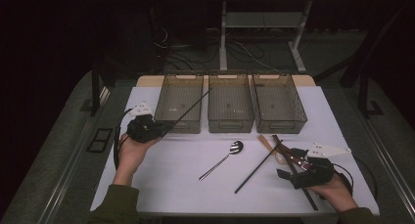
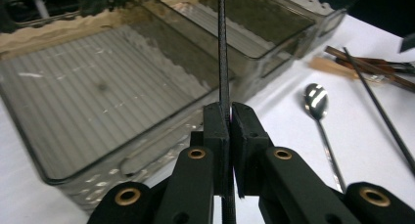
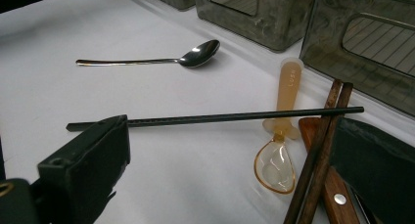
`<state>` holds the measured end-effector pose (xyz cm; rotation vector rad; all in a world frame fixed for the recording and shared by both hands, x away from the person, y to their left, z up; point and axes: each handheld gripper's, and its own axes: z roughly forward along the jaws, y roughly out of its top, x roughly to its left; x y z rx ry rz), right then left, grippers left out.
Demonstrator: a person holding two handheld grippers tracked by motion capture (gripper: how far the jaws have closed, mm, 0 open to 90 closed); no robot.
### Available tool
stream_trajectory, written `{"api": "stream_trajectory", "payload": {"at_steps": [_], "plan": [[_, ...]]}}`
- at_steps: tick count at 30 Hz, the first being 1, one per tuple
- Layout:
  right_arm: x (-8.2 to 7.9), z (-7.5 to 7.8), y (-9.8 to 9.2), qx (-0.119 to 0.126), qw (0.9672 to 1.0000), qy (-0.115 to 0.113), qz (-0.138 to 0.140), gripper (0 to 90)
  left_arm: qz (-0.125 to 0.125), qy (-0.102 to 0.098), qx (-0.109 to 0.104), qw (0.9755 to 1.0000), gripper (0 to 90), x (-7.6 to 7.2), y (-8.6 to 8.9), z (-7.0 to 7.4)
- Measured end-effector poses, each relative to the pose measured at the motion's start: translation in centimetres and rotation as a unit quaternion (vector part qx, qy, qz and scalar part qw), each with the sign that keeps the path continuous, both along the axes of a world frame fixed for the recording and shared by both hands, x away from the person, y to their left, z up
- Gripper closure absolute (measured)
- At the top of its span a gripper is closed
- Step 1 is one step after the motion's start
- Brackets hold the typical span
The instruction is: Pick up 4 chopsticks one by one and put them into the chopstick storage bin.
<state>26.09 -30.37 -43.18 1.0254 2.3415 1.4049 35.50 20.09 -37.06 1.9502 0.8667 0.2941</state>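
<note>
— Chopstick [image 2: 223,48], the black one: where is it?
— Clamped between the jaws of the left gripper [image 1: 155,131], left of centre in the high view. It slants up and to the right over the left bin [image 1: 179,102], tip near the rim of the middle bin [image 1: 230,102].
— And the right gripper [image 1: 299,171]?
— Lower right of the high view, jaws apart, gripping nothing. A pair of brown chopsticks [image 3: 320,155] runs between them, beside a second black chopstick [image 3: 215,118], a translucent amber spoon [image 3: 279,155] and, at centre, a metal spoon [image 1: 222,160] on the white table [image 1: 171,185].
</note>
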Motion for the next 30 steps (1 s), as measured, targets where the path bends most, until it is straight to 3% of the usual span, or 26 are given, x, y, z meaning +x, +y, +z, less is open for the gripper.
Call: {"api": "stream_trajectory", "payload": {"at_steps": [23, 28, 30], "plan": [[0.0, 0.0, 0.0, -0.002, 1.0000, 0.002, -0.001, 2.0, 0.049, -0.001, 0.015, 0.9987, 85.1, 5.8, 1.4, 0.2], [0.0, 0.0, -0.1, 0.000, 1.0000, 0.001, -0.002, 2.0, 0.065, 0.004, 0.006, 0.9979, 85.1, 6.8, 1.4, 0.0], [0.0, 0.0, -0.1, 0.000, 1.0000, 0.001, -0.002, 2.0, 0.067, 0.002, 0.015, 0.9976, 85.1, 7.2, 1.3, 0.0]]}}
